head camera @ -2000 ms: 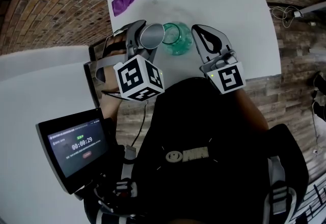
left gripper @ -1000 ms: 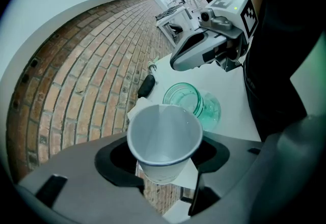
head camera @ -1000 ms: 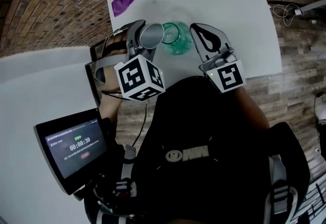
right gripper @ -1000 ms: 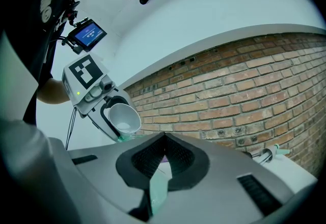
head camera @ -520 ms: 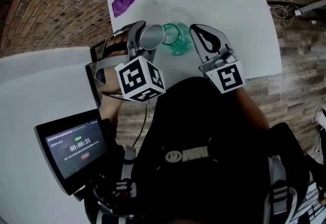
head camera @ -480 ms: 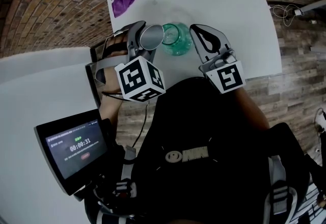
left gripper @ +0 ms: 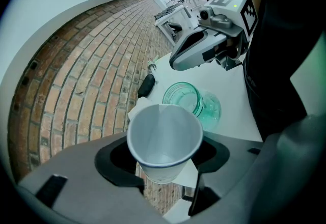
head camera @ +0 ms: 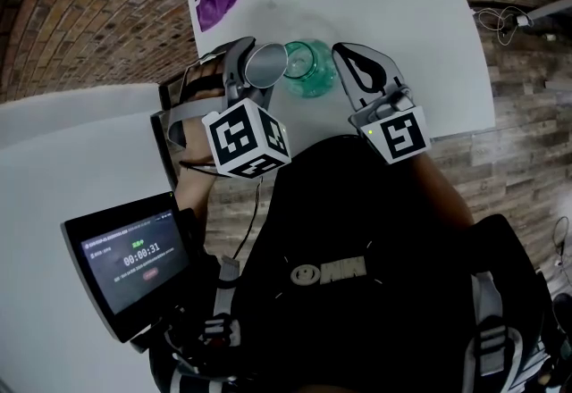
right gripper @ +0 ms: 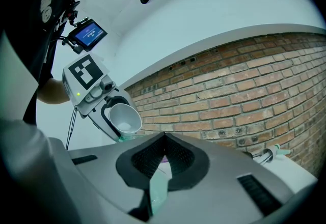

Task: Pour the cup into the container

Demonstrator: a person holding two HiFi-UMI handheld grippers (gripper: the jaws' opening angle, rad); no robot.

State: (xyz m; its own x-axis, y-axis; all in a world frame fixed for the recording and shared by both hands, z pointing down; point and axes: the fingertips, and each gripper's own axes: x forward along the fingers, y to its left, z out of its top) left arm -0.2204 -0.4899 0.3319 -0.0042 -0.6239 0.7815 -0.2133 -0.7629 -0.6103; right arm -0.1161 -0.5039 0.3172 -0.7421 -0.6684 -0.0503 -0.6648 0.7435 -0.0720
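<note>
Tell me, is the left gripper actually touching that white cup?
Touching. The left gripper view shows the left gripper with the white cup wedged between its jaws, both pads against its sides.

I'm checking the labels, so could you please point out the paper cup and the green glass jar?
paper cup [left gripper: 164, 136], left gripper view, on its inner wall.
green glass jar [left gripper: 206, 107], left gripper view, on its glass body.

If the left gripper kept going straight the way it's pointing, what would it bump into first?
Probably the green glass jar: the left gripper tilts down toward it, and the paper cup clamped in its jaws lies just short of the jar. How near they are is hard to judge.
</note>
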